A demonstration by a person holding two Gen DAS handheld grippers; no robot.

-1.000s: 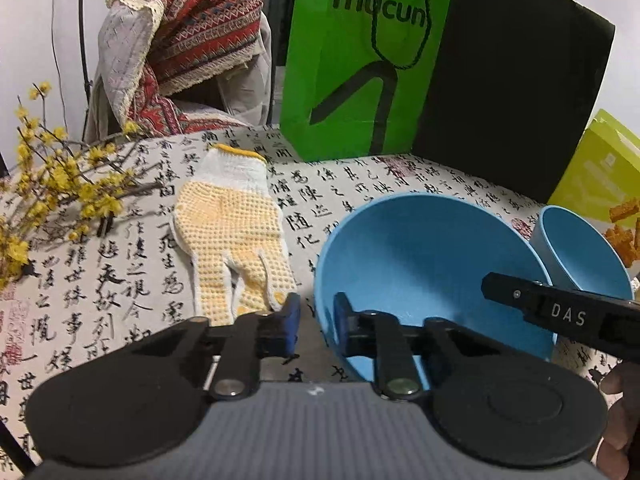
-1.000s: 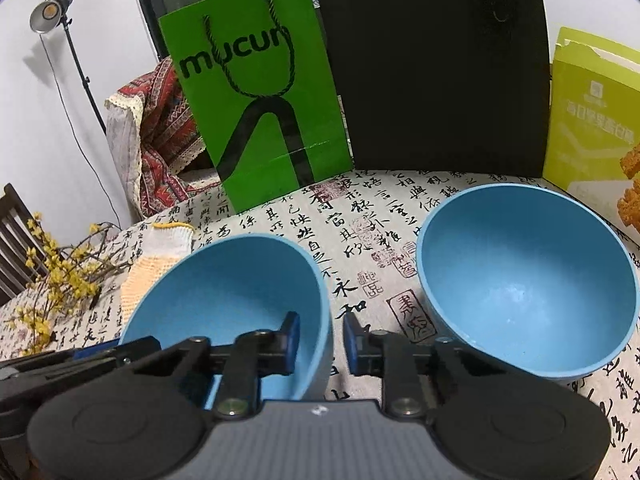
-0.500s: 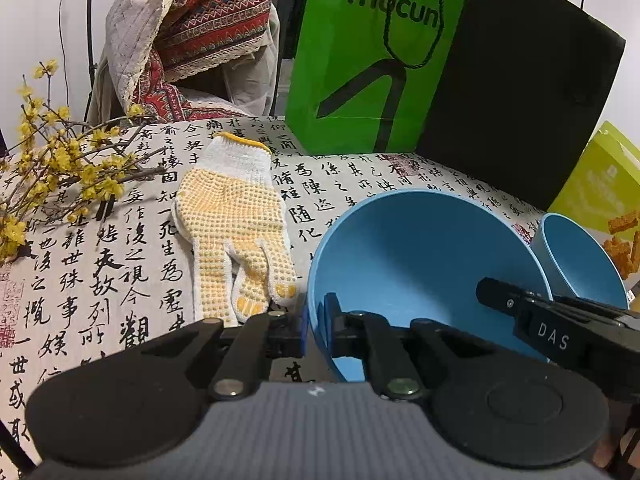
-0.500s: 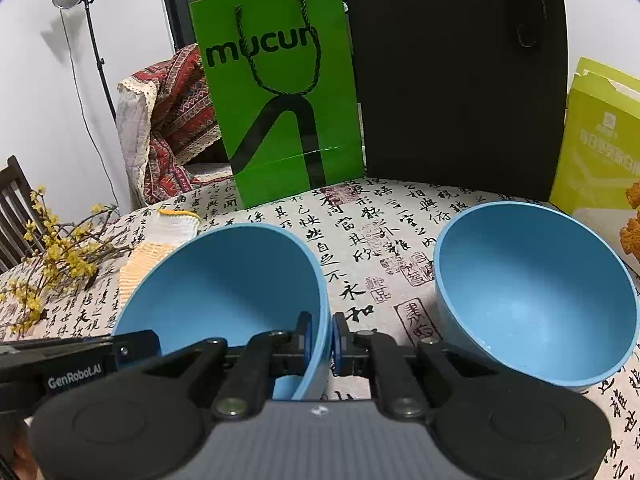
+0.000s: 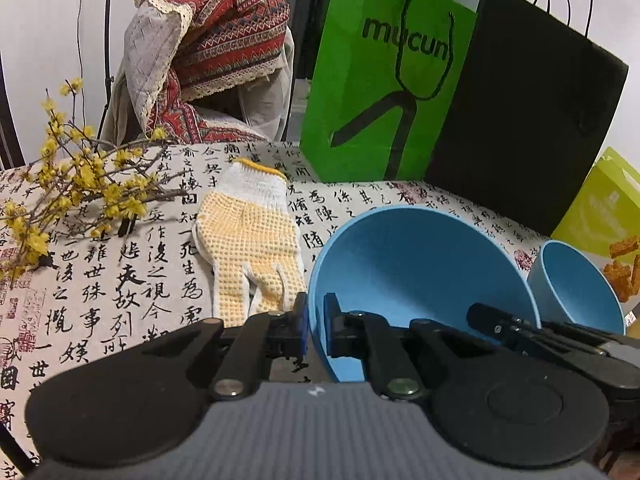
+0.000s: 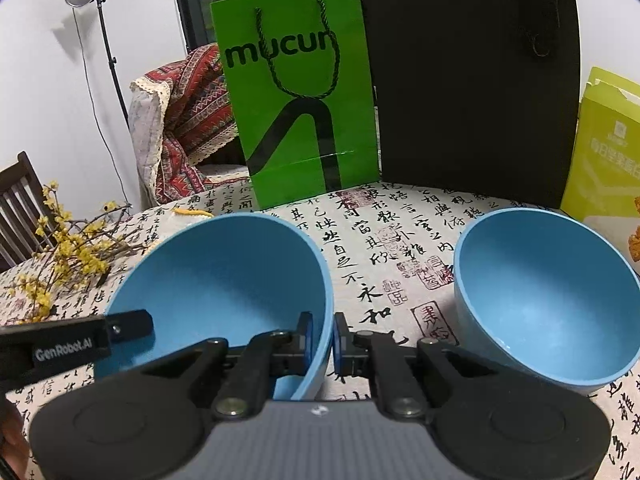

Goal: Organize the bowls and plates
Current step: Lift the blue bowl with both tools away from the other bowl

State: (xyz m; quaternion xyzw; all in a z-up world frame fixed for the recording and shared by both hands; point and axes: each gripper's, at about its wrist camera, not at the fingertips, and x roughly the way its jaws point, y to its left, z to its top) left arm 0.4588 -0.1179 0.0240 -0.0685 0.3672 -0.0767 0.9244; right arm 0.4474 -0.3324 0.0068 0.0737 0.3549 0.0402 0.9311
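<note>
A blue bowl (image 5: 416, 268) (image 6: 224, 276) is tilted above the calligraphy tablecloth, pinched from two sides. My left gripper (image 5: 316, 326) is shut on its left rim, one pad inside and one outside. On the opposite rim my right gripper (image 6: 321, 342) is shut the same way. Each gripper shows in the other's view: the right one (image 5: 532, 332) at the bowl's right edge, the left one (image 6: 80, 340) at its left edge. A second blue bowl (image 6: 548, 296) (image 5: 576, 284) stands upright on the cloth to the right.
A yellow-dotted work glove (image 5: 252, 240) lies left of the held bowl, with yellow flower twigs (image 5: 72, 192) beyond it. A green paper bag (image 6: 296, 116), a black bag (image 6: 476, 80) and a yellow-green snack box (image 6: 604, 152) stand along the back. A draped chair (image 5: 208, 68) is behind the table.
Both grippers have closed onto the bowl's rim, one on each side. The bowl now sits a little higher and more tilted in the views.
</note>
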